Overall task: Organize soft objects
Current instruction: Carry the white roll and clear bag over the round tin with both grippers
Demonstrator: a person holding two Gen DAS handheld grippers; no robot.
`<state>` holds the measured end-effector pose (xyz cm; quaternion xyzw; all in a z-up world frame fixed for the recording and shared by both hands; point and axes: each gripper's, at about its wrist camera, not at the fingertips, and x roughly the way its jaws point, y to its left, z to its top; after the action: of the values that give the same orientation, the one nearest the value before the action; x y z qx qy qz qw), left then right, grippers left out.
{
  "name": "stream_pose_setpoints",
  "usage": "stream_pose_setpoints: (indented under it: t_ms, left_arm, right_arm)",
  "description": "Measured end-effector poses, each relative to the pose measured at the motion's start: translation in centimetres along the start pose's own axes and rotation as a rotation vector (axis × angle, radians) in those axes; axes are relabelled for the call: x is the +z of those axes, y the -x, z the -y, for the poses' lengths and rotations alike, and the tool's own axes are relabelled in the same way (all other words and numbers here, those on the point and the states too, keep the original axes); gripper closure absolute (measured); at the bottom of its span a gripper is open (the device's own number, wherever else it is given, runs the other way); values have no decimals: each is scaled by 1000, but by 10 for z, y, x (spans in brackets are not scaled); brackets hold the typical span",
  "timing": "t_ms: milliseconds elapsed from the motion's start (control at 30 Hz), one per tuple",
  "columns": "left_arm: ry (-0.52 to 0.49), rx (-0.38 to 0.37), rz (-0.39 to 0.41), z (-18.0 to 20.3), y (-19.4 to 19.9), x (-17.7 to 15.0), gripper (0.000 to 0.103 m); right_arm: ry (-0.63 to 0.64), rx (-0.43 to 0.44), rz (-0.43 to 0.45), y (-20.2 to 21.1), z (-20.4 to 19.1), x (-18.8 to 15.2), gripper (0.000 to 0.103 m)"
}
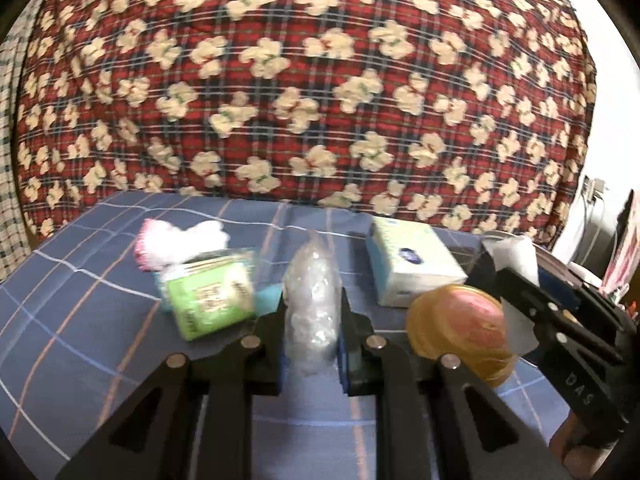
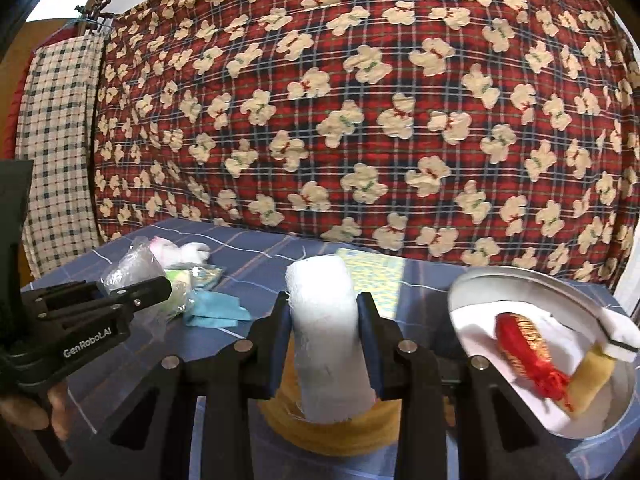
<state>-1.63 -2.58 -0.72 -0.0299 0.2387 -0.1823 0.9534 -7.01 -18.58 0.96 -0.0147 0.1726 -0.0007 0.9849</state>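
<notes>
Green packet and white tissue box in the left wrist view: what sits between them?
The clear plastic bag, pinched in the left claw, stands between the green packet and tissue box.

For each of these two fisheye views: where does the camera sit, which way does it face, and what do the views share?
Left wrist: rides the left gripper, looking along fingers shut on a clear plastic bag; the right gripper shows at right.
Right wrist: rides the right gripper, fingers clamping a white cloth roll; the left gripper and a hand show at left.
Shared: blue checked tablecloth, teddy-print quilt.
</notes>
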Motion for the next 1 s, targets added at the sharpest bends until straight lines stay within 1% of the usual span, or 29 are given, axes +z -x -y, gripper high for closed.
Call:
stream_pose_setpoints:
  t_ms: [233, 400, 633, 1000]
  left_arm:
    - [-36, -83, -11, 43, -7, -2, 86]
    - [-85, -145, 8, 77, -7, -1, 86]
    - [-110, -219, 17, 113, -10, 4, 86]
    - [-138, -317, 42, 162, -12, 14, 86]
  right_arm:
    - [-23, -54, 10, 7, 34, -3, 67]
    - [-53, -95, 19, 12, 60, -4, 67]
    - [-98, -135, 43, 20, 93, -3, 67]
    - [-208, -159, 77, 34, 146, -3, 68]
